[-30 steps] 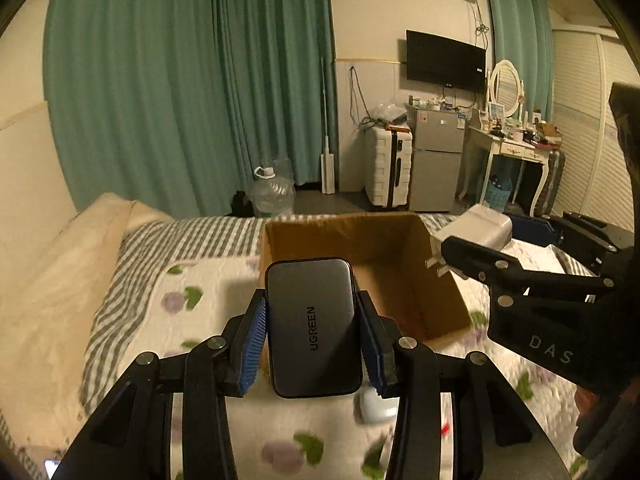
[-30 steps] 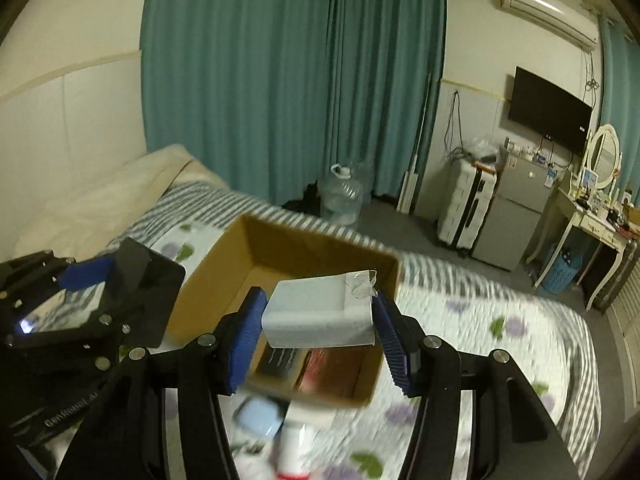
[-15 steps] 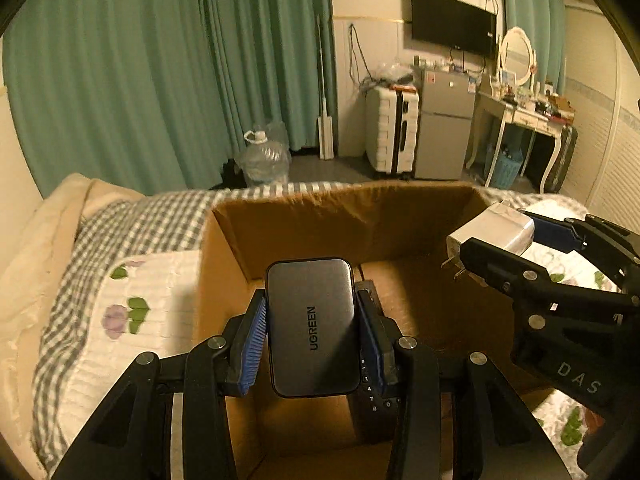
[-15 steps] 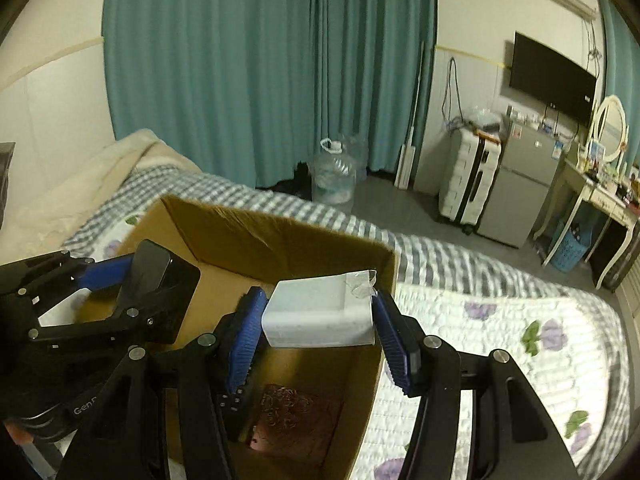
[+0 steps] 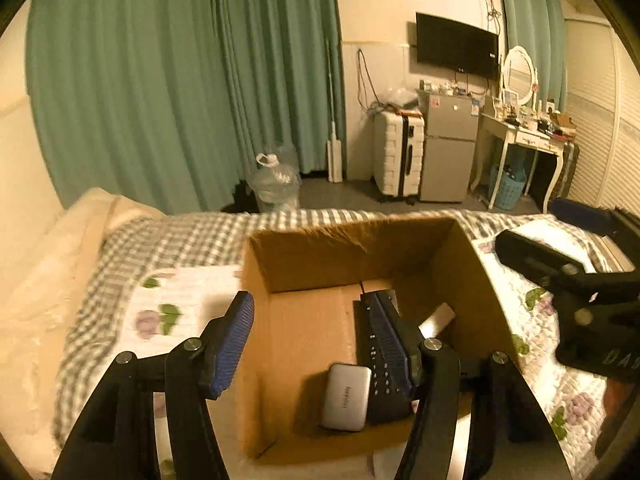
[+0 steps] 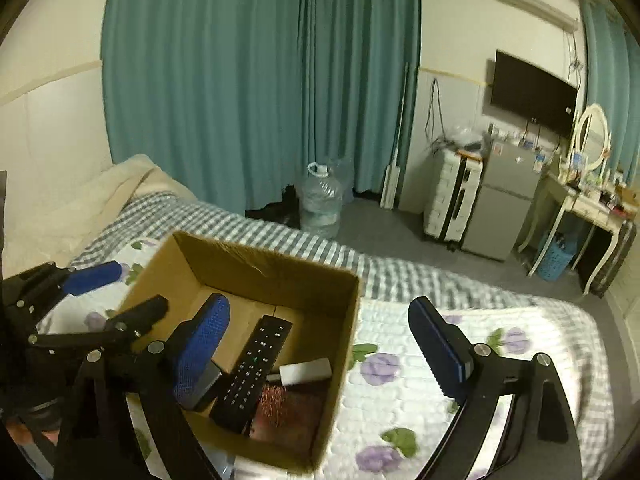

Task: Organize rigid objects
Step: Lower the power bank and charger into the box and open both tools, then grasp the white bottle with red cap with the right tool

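Note:
An open cardboard box (image 5: 332, 252) (image 6: 344, 312) sits on the bed. Inside lie a grey power bank (image 5: 346, 396), a black remote (image 5: 378, 376) (image 6: 252, 372) and a white charger (image 5: 438, 318) (image 6: 306, 371). A reddish flat item (image 6: 280, 412) lies at the box's near corner. My left gripper (image 5: 316, 344) is open and empty above the box's left side. My right gripper (image 6: 320, 356) is open and empty, straddling the box's right wall; it also shows in the left wrist view (image 5: 568, 280).
The bed has a floral quilt (image 6: 460, 360) and a checked blanket (image 5: 180, 240). A beige pillow (image 5: 48, 272) lies at the left. Beyond the bed stand a water jug (image 6: 322, 204), a suitcase (image 5: 398, 156), a small fridge (image 5: 450, 148) and a dressing table (image 5: 528, 140).
Both grippers opened. The power bank dropped from the left gripper into the box. The white charger dropped from the right gripper into the box. Both grippers drew back a little.

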The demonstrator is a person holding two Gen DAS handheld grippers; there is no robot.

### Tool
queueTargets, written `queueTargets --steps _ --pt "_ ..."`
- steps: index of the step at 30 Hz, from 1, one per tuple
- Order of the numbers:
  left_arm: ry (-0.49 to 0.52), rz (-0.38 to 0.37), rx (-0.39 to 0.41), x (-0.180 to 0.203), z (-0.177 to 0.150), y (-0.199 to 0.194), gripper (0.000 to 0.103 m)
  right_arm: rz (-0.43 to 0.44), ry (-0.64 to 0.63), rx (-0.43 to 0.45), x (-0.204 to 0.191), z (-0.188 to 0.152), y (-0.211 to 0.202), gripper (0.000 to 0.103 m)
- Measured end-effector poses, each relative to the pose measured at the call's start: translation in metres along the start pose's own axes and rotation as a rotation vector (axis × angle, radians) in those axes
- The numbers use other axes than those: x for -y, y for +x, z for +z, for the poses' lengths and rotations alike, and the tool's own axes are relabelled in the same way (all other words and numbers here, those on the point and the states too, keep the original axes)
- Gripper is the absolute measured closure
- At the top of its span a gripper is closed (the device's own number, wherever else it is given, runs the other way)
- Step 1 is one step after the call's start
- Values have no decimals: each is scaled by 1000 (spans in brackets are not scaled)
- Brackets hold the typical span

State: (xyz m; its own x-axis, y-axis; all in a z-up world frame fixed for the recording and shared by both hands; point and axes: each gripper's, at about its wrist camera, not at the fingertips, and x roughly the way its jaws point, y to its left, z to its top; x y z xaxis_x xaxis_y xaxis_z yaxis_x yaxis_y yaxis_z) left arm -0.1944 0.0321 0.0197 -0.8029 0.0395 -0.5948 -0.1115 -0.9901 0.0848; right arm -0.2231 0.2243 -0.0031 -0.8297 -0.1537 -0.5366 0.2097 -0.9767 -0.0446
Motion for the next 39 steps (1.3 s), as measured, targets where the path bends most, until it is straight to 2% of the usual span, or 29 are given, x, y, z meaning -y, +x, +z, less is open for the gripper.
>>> queueTargets --steps 6,10,13,17,19,23,27,32,34,39 --pt "-12 18 44 -14 -16 -69 35 14 -46 35 -17 0 -79 12" --pt "-23 37 33 -24 -44 -97 35 30 -69 15 -32 -25 -112 12" --pt "-29 56 23 -27 -68 -107 35 43 -76 -25 -44 -58 -122 12" --pt "-64 50 -31 -30 -111 -104 35 64 -57 -109 -53 -101 -111 12" --pt "-75 55 -70 -29 -129 -95 35 83 -41 -171 -55 -123 -96 12" --pt "-94 62 -167 -24 -161 -67 35 63 -47 -266 -58 -159 -65 12" --pt "-106 72 -214 -27 -181 -49 35 65 -23 -326 -59 -176 -34 12" --pt "-112 81 -251 -27 -190 -34 35 66 -2 -373 -56 -184 -1 12" --pt "-121 77 -263 -29 -191 -29 35 58 -1 -380 -54 -184 7 16" --pt "-121 69 -269 -28 -188 -24 35 39 9 -431 -49 -191 33 35"
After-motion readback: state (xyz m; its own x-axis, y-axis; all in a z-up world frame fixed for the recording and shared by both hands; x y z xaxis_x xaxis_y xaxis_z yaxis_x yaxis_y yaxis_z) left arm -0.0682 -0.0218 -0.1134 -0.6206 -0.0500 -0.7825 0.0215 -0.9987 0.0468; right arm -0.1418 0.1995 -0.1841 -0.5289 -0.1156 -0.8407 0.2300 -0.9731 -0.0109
